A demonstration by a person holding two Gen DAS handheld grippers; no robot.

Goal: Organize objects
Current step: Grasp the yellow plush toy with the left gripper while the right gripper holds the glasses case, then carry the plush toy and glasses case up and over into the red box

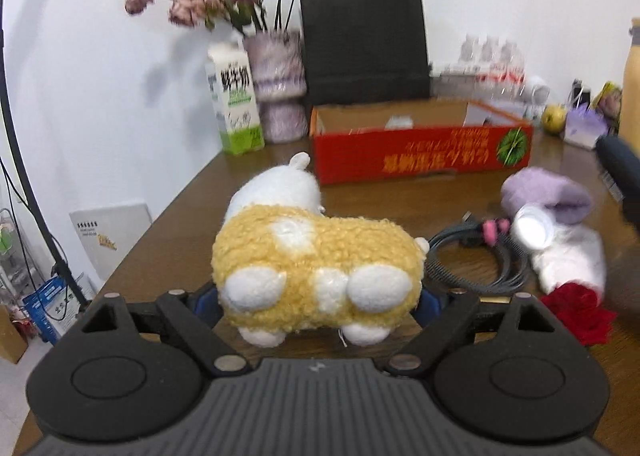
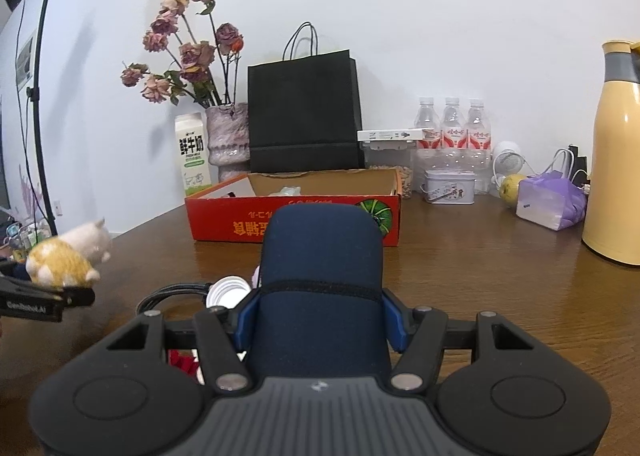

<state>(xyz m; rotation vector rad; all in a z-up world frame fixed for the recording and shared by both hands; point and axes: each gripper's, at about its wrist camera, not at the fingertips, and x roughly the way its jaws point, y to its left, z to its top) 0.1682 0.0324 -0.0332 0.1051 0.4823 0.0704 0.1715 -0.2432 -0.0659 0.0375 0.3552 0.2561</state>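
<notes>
The left gripper straddles the hindquarters of a yellow-and-white fleecy plush animal, its blue pads at either flank; the toy seems to bulge around them, so I judge it grasped, though blur makes the contact hard to confirm. In the right wrist view the toy looks raised above the brown wooden table near its left edge, probably bound for storage. The right gripper is clenched on a tall navy-blue fabric-covered case, held upright with both pads pressing its sides, likely also waiting to be stowed.

The open red cardboard box sits toward the table's back edge, before a black paper bag; it holds a small pale item, otherwise its floor is mostly hidden. A coiled black cable, purple and white socks and a red fabric rose lie loose in the middle, unsorted.
</notes>
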